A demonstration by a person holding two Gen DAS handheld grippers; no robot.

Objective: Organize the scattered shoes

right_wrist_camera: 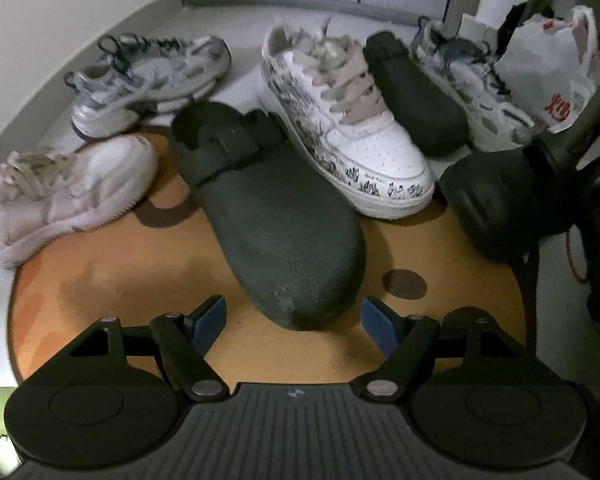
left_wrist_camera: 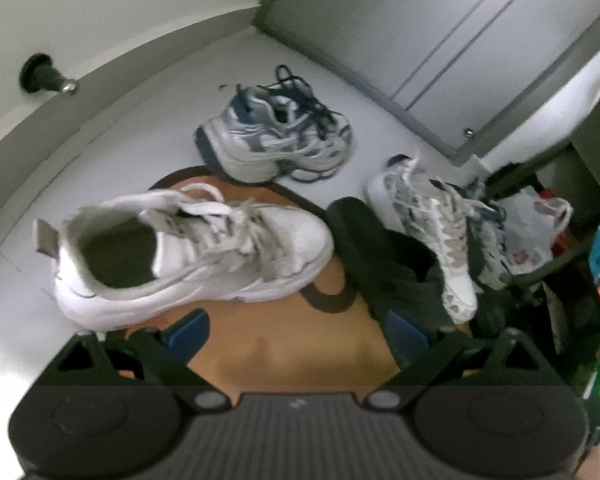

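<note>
The round orange mat (right_wrist_camera: 440, 352) lies under both tongs on the pale floor (left_wrist_camera: 140, 120), with a grey door (left_wrist_camera: 420, 40) beyond.

Seven shoes show in the right wrist view: three dark clogs, two grey-and-blue runners, one plain white sneaker and one white sneaker with black print. The nearest clog (right_wrist_camera: 276, 216) points its toe between the blue pads of the right tongs (right_wrist_camera: 294, 320), which stand wide apart and hold nothing. Behind it sits the printed sneaker (right_wrist_camera: 340, 128), then a second clog (right_wrist_camera: 416, 96), a runner (right_wrist_camera: 476, 92) and a white plastic bag (right_wrist_camera: 552, 68) crowding the far right. A third clog (right_wrist_camera: 496, 204) lies right of the tongs.

The left tongs (left_wrist_camera: 296, 332) are also spread apart and empty. The plain white sneaker (left_wrist_camera: 188, 252) lies just ahead and left of them; the other runner (left_wrist_camera: 276, 136) is farther ahead.
</note>
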